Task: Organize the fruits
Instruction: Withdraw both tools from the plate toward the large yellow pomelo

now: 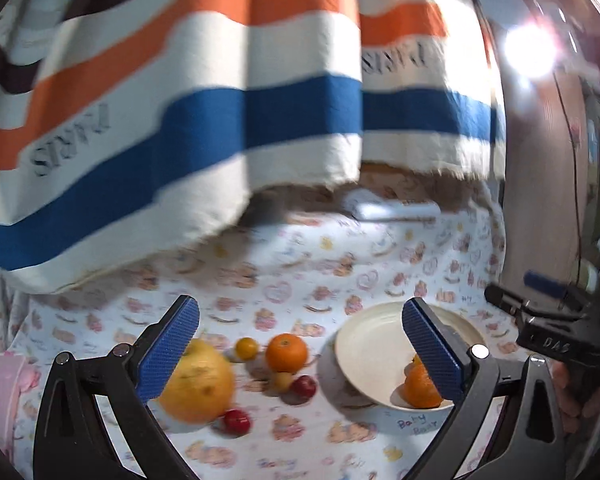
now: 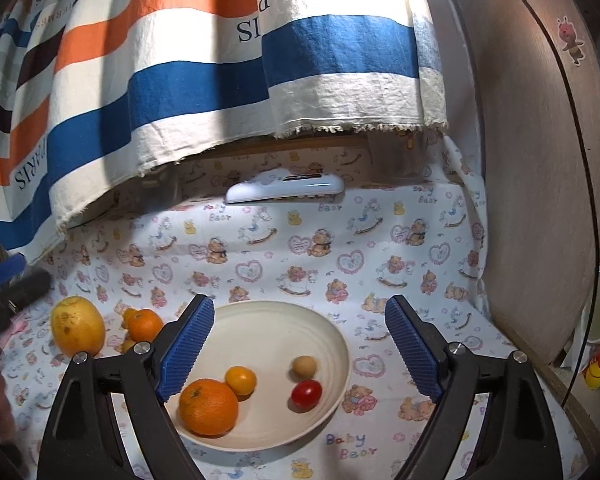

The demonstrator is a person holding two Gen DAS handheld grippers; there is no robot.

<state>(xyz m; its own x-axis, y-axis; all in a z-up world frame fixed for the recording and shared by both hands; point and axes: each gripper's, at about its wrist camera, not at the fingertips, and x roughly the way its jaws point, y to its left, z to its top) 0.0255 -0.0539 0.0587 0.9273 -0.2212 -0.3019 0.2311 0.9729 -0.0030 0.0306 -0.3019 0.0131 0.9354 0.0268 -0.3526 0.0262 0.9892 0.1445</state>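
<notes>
Blue-padded fingers of the right tool frame the cream plate from above, spread wide with nothing between them; this fits a spot over the plate for dropping off fruit. In the plate lie a large orange, a small orange fruit, a tan round fruit and a red cherry tomato. The left tool also stands open and empty, facing the fruit not yet gathered on the bear-print cloth over the worktop: a big yellow pomelo, an orange, small yellow fruits and two red ones. My guess is it aims for one of these next. That view is motion-blurred, and its right finger hides most of the plate's contents. A striped cloth hangs behind, covering whatever it drapes
</notes>
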